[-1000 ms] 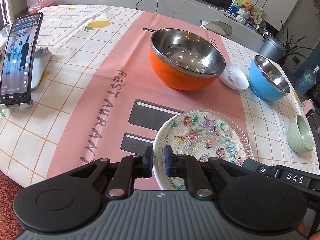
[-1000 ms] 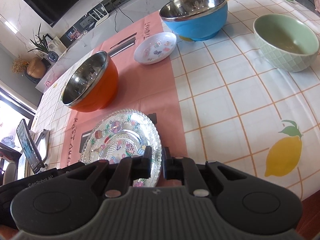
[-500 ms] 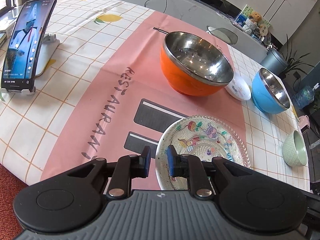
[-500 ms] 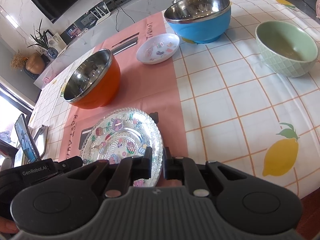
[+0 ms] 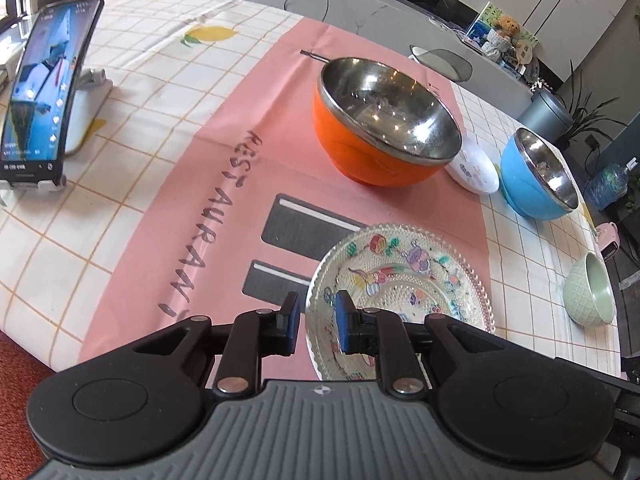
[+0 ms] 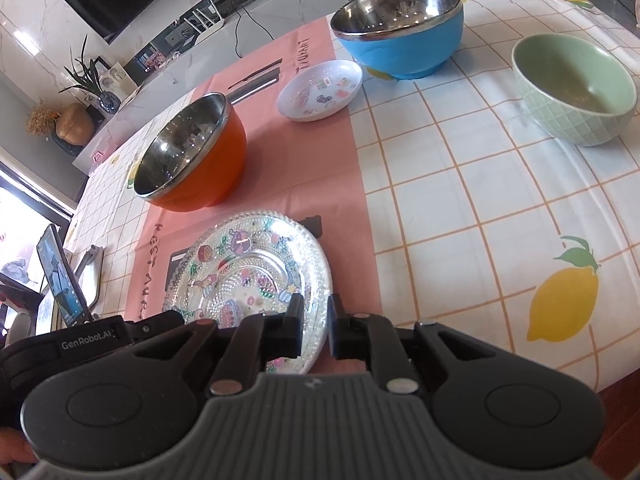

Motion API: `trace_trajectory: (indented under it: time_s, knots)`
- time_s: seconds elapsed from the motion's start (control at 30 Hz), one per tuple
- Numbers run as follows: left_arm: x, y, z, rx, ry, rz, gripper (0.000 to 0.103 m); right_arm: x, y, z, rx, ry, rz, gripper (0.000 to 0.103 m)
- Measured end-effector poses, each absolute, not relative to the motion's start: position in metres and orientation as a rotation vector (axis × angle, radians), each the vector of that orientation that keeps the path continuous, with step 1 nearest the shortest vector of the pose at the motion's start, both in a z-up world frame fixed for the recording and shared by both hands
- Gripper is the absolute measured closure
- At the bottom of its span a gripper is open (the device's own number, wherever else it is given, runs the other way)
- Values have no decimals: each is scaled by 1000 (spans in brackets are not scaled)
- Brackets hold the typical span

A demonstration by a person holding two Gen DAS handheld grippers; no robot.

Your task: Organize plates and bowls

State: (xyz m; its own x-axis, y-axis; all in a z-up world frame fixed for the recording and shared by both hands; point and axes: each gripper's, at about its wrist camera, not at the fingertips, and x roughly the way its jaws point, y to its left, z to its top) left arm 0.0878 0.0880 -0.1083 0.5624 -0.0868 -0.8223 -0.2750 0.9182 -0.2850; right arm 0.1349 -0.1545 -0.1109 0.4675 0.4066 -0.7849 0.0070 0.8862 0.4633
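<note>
Glass plate (image 5: 400,280) loose between just-opening left hand-held gripper (image 5: 316,322) and right hand-held gripper (image 6: 314,326); saucer (image 6: 320,90), three bowls (image 6: 208,172) (image 6: 400,48) (image 6: 572,120)

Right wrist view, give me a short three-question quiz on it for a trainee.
1. True or false: the white dish lies between the orange bowl and the blue bowl.
2. Which one stands on the pink mat? A: orange bowl. B: blue bowl. C: green bowl.
3. Short answer: what lies flat on the mat nearest the camera?
Key: 1 true. 2 A. 3 the glass plate.
</note>
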Motion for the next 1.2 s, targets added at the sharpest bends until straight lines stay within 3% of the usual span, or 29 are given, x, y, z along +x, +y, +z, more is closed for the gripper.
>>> trace_trajectory:
  time_s: [0.03, 0.1, 0.13, 0.5, 1.2]
  knots:
    - [88, 89, -104, -396, 959, 125, 83, 135, -157, -110, 442, 1060, 244, 87]
    - [91, 90, -98, -400, 941, 123, 83, 137, -164, -108, 450, 1045, 215, 67]
    - [93, 91, -96, -411, 936, 116, 83, 138, -169, -106, 458, 1035, 198, 65]
    - [116, 54, -99, -421, 965, -7, 78, 156, -194, -110, 537, 1038, 124, 56]
    - [171, 23, -90, -375, 939, -79, 78, 240, -200, -125, 656, 1027, 81, 54]
